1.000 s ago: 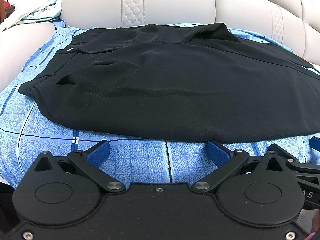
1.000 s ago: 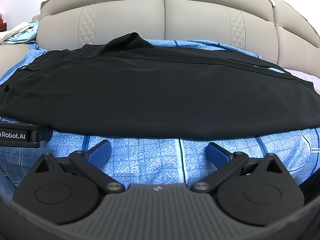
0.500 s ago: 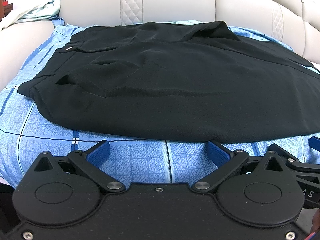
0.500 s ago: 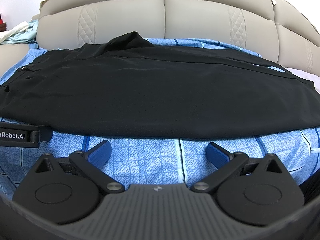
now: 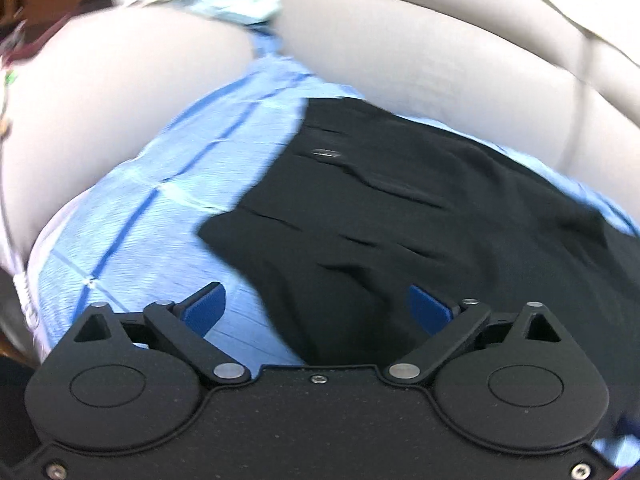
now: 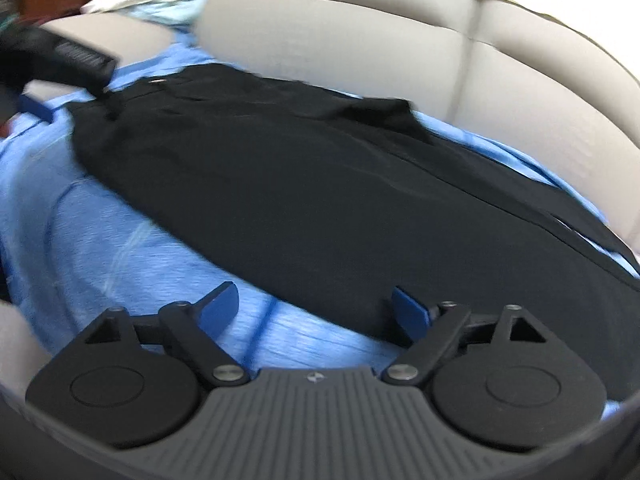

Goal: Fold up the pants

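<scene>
Black pants point(image 5: 400, 216) lie flat on a blue checked sheet point(image 5: 152, 216), folded lengthwise, waistband with a metal button point(image 5: 326, 155) at the left end. My left gripper point(image 5: 316, 310) is open, just above the near waist corner, with the pants' edge between its blue pads. My right gripper point(image 6: 314, 310) is open over the near edge of the pants point(image 6: 320, 192), nothing between its pads. The left gripper's body shows at the upper left of the right wrist view point(image 6: 60, 60). Both views are blurred by motion.
A beige padded sofa back point(image 6: 360, 48) runs behind the sheet point(image 6: 100, 232). A beige armrest point(image 5: 120, 92) rises at the left. Light blue cloth point(image 6: 160, 4) is piled on it at the far left.
Both grippers have swung left and tilted. The left one has moved forward over the waist corner. The right one has moved closer to the pants' near edge. Both stay open.
</scene>
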`<act>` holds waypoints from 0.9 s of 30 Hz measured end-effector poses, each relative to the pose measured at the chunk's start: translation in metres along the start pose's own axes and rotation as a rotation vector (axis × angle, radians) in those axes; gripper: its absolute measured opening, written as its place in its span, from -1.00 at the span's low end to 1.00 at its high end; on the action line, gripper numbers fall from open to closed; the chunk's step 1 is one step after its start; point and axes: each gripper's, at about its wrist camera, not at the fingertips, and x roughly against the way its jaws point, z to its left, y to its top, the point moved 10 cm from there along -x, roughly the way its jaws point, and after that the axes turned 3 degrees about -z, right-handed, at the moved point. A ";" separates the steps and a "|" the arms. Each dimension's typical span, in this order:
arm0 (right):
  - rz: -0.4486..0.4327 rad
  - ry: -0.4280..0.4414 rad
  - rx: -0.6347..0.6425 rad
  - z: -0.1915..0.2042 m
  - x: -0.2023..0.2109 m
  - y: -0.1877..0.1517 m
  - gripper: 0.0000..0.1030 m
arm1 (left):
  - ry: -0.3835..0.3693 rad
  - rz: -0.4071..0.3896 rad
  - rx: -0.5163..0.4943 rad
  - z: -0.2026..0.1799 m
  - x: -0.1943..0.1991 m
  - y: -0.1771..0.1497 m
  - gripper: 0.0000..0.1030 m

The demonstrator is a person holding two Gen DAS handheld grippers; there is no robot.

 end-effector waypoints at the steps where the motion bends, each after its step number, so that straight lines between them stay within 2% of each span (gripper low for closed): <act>1: -0.003 0.024 0.012 0.006 -0.001 0.002 0.72 | 0.015 0.007 0.027 0.009 -0.005 0.002 0.72; 2: -0.005 0.041 0.027 0.013 -0.002 0.004 0.70 | 0.024 0.016 0.046 0.018 -0.010 0.004 0.59; 4: -0.009 0.056 0.065 0.025 -0.008 0.007 0.57 | 0.030 0.041 0.088 0.031 -0.021 0.004 0.46; 6: -0.028 0.071 0.076 0.035 -0.014 0.013 0.55 | 0.026 0.063 0.128 0.040 -0.031 0.002 0.44; 10: -0.051 0.106 0.105 0.047 -0.028 0.028 0.42 | 0.037 0.021 0.141 0.045 -0.041 0.007 0.45; 12: -0.061 0.129 0.116 0.054 -0.031 0.033 0.32 | 0.043 0.009 0.154 0.045 -0.048 0.011 0.35; 13: -0.062 0.139 0.117 0.055 -0.034 0.034 0.20 | 0.050 0.000 0.154 0.046 -0.050 0.013 -0.01; 14: -0.062 0.152 0.123 0.058 -0.035 0.037 0.11 | 0.061 -0.003 0.151 0.044 -0.050 0.014 -0.19; 15: -0.059 0.163 0.131 0.061 -0.036 0.038 -0.30 | 0.076 -0.009 0.152 0.045 -0.049 0.017 -0.29; 16: -0.055 0.174 0.139 0.064 -0.036 0.039 -0.63 | 0.081 -0.019 0.150 0.045 -0.047 0.020 -0.54; 18: -0.036 0.170 0.140 0.067 -0.035 0.042 -0.82 | 0.108 -0.043 0.107 0.041 -0.039 0.026 -0.74; 19: -0.026 0.172 0.137 0.067 -0.033 0.042 -0.88 | 0.117 -0.058 0.085 0.039 -0.035 0.029 -0.74; 23: 0.023 0.195 0.053 0.060 -0.020 0.049 -0.93 | 0.112 -0.100 0.037 0.032 -0.017 0.038 -0.75; 27: 0.080 0.219 -0.064 0.054 -0.004 0.055 -0.94 | 0.116 -0.083 0.013 0.032 -0.009 0.033 -0.74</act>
